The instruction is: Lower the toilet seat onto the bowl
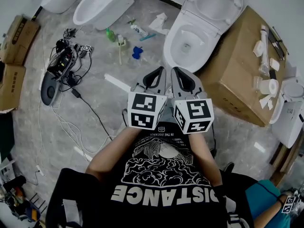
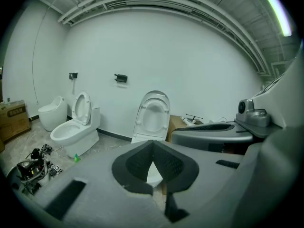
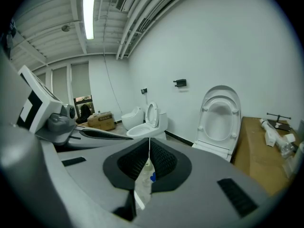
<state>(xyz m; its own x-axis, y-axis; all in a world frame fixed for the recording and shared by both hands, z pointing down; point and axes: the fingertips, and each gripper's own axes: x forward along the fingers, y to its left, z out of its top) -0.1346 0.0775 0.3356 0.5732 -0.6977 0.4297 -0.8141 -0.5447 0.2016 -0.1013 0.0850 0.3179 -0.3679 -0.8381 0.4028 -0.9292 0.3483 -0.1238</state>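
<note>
Black shirt nearest the camera, and just past it two marker cubes (image 1: 145, 109) ride side by side on the tools, almost touching. Left tool (image 1: 156, 75) first: in its own view the dark pads (image 2: 137, 163) meet at the tip, jaws pressed together with nothing caught between them (image 2: 153, 144). Right tool (image 1: 179, 76) alongside it, same story, pads closed to a thin slit and holding nothing (image 3: 149, 141). Both point forward, level, well short of the target, touching nothing. Beyond them lies grey marbled floor (image 1: 114, 103), with a tangle of cables (image 1: 64, 63) off to the left, and a green bottle (image 1: 110, 34) and a small blue object (image 1: 137, 52) scattered nearer the middle. Straight ahead of the tools is the white bowl (image 1: 187, 39), open at the top, and the toilet seat (image 1: 216, 1) stands upright behind it, leaning back toward the white wall; the left gripper view shows it as a tall oval against that wall (image 2: 154, 114), and the right gripper view shows it the same way (image 3: 219, 118). Hard against the bowl's right side sits a large cardboard box (image 1: 237, 75) with paper rolls (image 1: 270, 87) and small parts on top. Further left, a second toilet (image 1: 102, 6) stands by the wall, its seat raised too (image 2: 81, 109).
</note>
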